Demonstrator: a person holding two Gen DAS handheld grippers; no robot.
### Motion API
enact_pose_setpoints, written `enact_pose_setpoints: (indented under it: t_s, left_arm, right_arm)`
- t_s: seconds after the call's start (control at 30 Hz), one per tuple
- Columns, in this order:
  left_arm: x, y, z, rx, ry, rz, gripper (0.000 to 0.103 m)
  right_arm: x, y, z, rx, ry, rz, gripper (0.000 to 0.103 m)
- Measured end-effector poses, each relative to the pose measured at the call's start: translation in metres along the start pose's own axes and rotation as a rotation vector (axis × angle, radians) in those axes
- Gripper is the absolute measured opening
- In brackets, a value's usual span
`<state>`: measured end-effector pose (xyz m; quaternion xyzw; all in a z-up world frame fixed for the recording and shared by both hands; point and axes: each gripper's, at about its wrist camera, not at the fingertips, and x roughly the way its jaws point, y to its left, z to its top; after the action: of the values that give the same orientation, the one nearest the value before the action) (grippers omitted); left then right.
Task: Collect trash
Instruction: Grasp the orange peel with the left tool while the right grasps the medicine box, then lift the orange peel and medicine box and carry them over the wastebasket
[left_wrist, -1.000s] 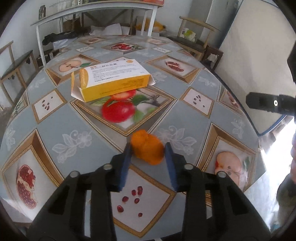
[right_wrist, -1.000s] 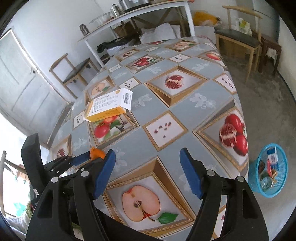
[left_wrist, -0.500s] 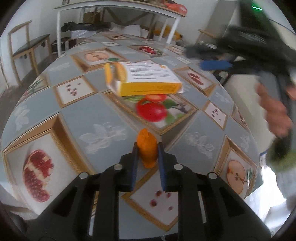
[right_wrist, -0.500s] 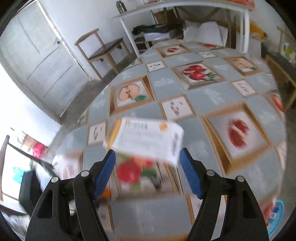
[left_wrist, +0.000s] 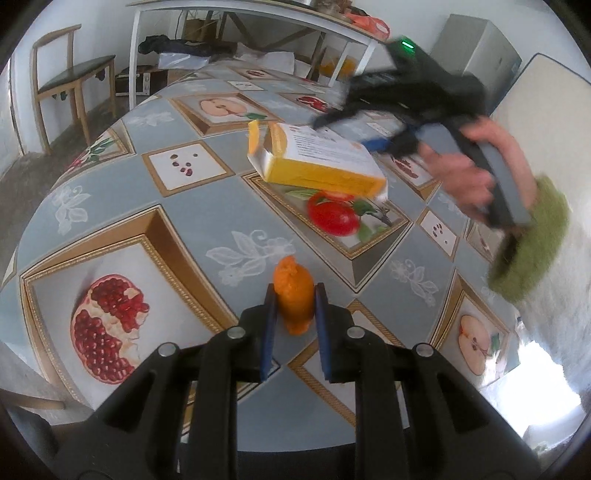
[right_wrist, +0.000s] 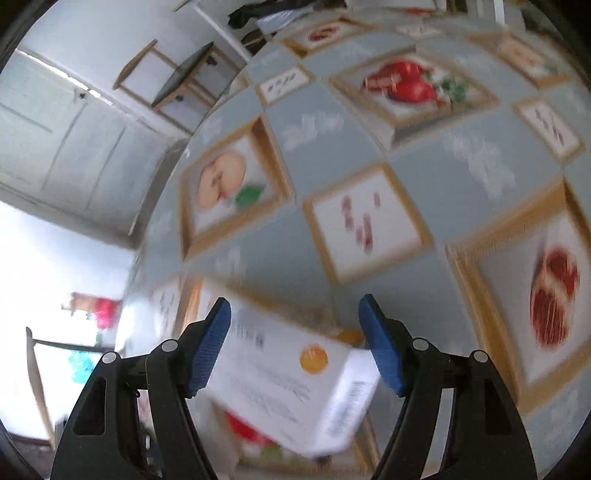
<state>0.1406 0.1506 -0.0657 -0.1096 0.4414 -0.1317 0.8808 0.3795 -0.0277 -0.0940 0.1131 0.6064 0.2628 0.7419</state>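
gripping orange scrap, reaching over the box

pinching a crumpled orange scrap (left_wrist: 294, 295) between its two blue pads, the left gripper (left_wrist: 294, 301) has its jaws drawn in close, both pads pressed against the scrap's sides. the scrap sticks up past the fingertips, above the fruit-print tablecloth (left_wrist: 110, 206); whether it touches the cloth cannot be told.

the right gripper (right_wrist: 295, 328) has its jaws spread wide with nothing clamped — its blue pads sit either side of the white top face of a yellow-and-white carton (right_wrist: 291, 384), which fills the gap below them. the view is blurred, so contact between pads and carton cannot be told. from the left wrist view the carton (left_wrist: 317, 162) lies on the cloth over a printed red fruit panel, one end flap standing open, well beyond the scrap.

the right hand (left_wrist: 469, 173), in a green cuff, grips the right tool's handle above the carton's far end. farther out stand a wooden chair (left_wrist: 62, 81) and a white table (left_wrist: 221, 14) against the wall.
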Motion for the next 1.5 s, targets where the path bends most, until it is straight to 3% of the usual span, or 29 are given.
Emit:
enact_pose_setpoints:
  t_s: [0.17, 0.3, 0.4, 0.7, 0.8, 0.83, 0.87, 1.3, 1.5]
  left_arm:
    - [-0.004, 0.010, -0.001, -0.014, -0.002, -0.005, 0.018]
    - [-0.004, 0.013, -0.001, -0.024, -0.005, -0.007, 0.018]
    - [-0.004, 0.013, 0.000, -0.031, -0.003, -0.004, 0.018]
    - [-0.004, 0.016, 0.001, -0.054, 0.004, -0.007, 0.018]
    - [-0.005, 0.015, 0.001, -0.057, 0.004, -0.006, 0.018]
    - [-0.005, 0.015, 0.000, -0.058, 0.004, -0.005, 0.018]
    - [-0.005, 0.015, 0.000, -0.059, 0.005, -0.007, 0.018]
    - [-0.002, 0.007, 0.000, -0.071, 0.031, -0.062, 0.018]
    - [-0.002, -0.010, 0.001, -0.045, 0.038, -0.079, 0.018]
  right_arm:
    - [-0.017, -0.001, -0.050, -0.043, 0.061, 0.051, 0.070]
    - [-0.025, 0.020, -0.061, -0.147, 0.021, -0.040, 0.070]
    - [-0.019, 0.035, -0.052, -0.198, 0.000, -0.098, 0.079]
    - [0.025, 0.078, -0.036, -0.368, 0.030, -0.296, 0.082]
    - [0.026, 0.077, -0.038, -0.366, 0.016, -0.331, 0.079]
    - [0.023, 0.075, -0.041, -0.358, 0.012, -0.334, 0.071]
    - [0.021, 0.073, -0.044, -0.349, 0.011, -0.337, 0.071]
    - [-0.051, 0.031, -0.136, -0.182, -0.093, -0.356, 0.070]
    - [-0.078, 0.010, -0.170, -0.088, -0.155, -0.322, 0.070]
